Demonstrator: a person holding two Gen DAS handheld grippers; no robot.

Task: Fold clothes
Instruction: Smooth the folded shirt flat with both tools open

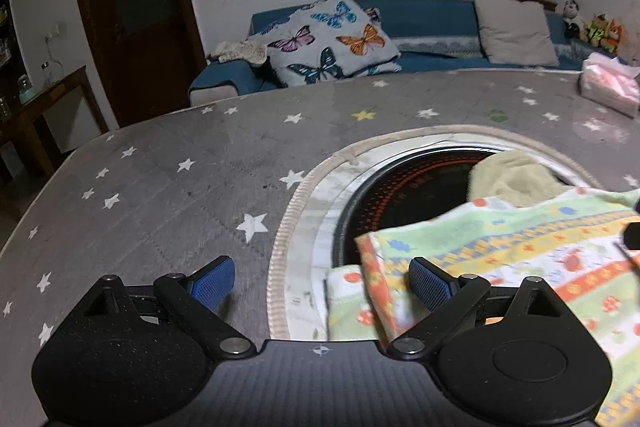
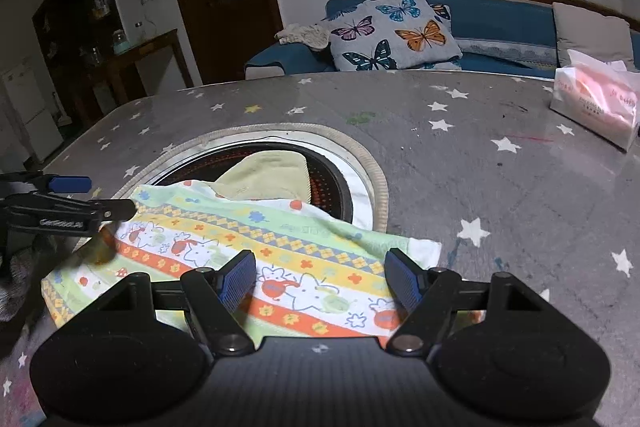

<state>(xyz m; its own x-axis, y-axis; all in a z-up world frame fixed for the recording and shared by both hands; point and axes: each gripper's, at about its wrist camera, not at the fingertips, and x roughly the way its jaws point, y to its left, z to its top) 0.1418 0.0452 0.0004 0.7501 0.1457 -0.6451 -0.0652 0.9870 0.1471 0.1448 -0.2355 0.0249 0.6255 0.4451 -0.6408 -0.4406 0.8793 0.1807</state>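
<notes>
A colourful patterned cloth (image 2: 280,247) with green, yellow and orange stripes lies flat on the table, partly over the round heater opening. In the left wrist view the cloth (image 1: 520,255) lies at the right, with a folded-over edge. My left gripper (image 1: 322,281) is open and empty just above the cloth's left edge; it also shows from the side in the right wrist view (image 2: 80,195). My right gripper (image 2: 320,277) is open and empty, low over the cloth's near edge. A pale yellow cloth (image 2: 268,175) lies in the opening behind.
The grey star-patterned table (image 2: 480,167) has a round heater opening (image 2: 332,187) with a beige rim. A pink tissue pack (image 2: 596,103) sits at the far right. A blue sofa with a butterfly cushion (image 2: 392,31) stands behind the table.
</notes>
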